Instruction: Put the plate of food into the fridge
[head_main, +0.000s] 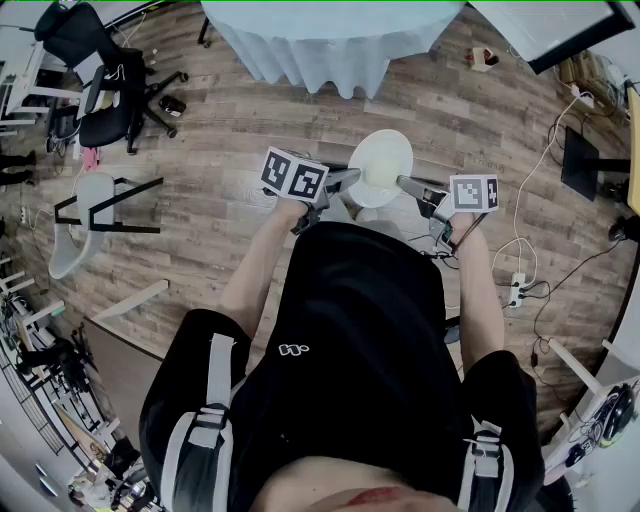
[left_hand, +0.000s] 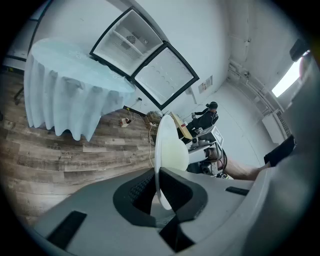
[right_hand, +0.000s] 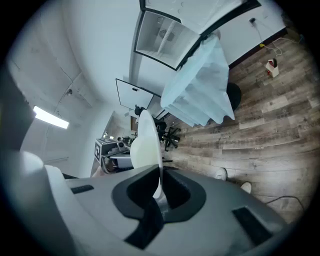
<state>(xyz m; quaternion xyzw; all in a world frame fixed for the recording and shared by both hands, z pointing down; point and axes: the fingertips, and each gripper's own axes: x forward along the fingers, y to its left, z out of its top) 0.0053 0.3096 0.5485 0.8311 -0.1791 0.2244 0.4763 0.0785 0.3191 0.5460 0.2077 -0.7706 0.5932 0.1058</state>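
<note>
A white plate (head_main: 380, 166) hangs in front of the person, above the wood floor, held level between both grippers. My left gripper (head_main: 345, 180) is shut on the plate's left rim, and my right gripper (head_main: 408, 185) is shut on its right rim. In the left gripper view the plate (left_hand: 169, 150) stands edge-on between the dark pads (left_hand: 182, 192), with pale contents on its face. The right gripper view shows the same plate (right_hand: 146, 145) pinched in the jaws. The fridge (left_hand: 145, 57) stands with both doors open beyond the table; in the right gripper view the fridge (right_hand: 165, 37) shows past the cloth.
A round table with a pale blue cloth (head_main: 330, 40) stands ahead, between me and the fridge. Office chairs (head_main: 100, 90) sit at the left. Cables and a power strip (head_main: 515, 285) lie on the floor at the right. A seated person (left_hand: 205, 117) is far off.
</note>
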